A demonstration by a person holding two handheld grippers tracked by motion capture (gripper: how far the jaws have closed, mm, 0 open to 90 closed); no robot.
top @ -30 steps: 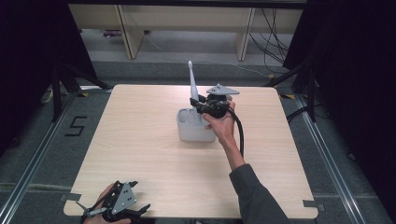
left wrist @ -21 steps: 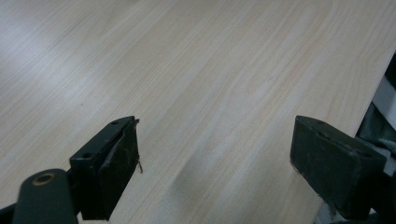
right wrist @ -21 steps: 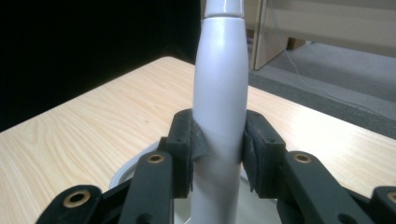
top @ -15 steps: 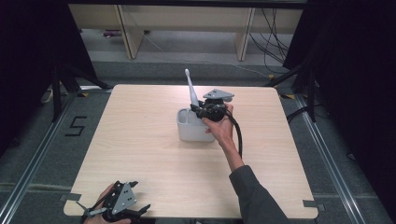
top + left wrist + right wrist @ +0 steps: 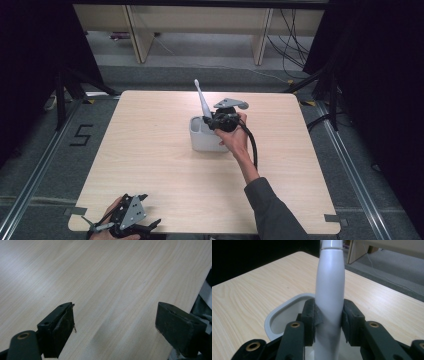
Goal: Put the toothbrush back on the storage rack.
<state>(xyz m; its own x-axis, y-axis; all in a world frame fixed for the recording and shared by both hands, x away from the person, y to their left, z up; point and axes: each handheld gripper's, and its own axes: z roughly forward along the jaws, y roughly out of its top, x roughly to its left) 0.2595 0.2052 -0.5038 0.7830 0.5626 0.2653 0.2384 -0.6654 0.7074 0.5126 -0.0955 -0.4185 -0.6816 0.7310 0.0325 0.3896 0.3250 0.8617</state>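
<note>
A white electric toothbrush [image 5: 202, 102] [image 5: 329, 290] stands tilted, its lower end inside a light grey holder cup [image 5: 202, 141] [image 5: 287, 308] at the middle of the wooden table [image 5: 150, 150]. My right gripper [image 5: 214, 121] [image 5: 329, 320] is shut on the toothbrush's thick handle, both pads pressing its sides just above the cup's rim. My left gripper [image 5: 150, 226] [image 5: 115, 325] rests at the table's near left edge, open, with bare tabletop between its jaws.
The table's front edge runs beside the left gripper. Beyond the far edge are wooden furniture legs [image 5: 137, 35] and cables [image 5: 295, 40] on a grey floor. Dark curtains flank both sides.
The right gripper with the toothbrush has shifted slightly left and the brush leans a little more upright. The left gripper has stayed put.
</note>
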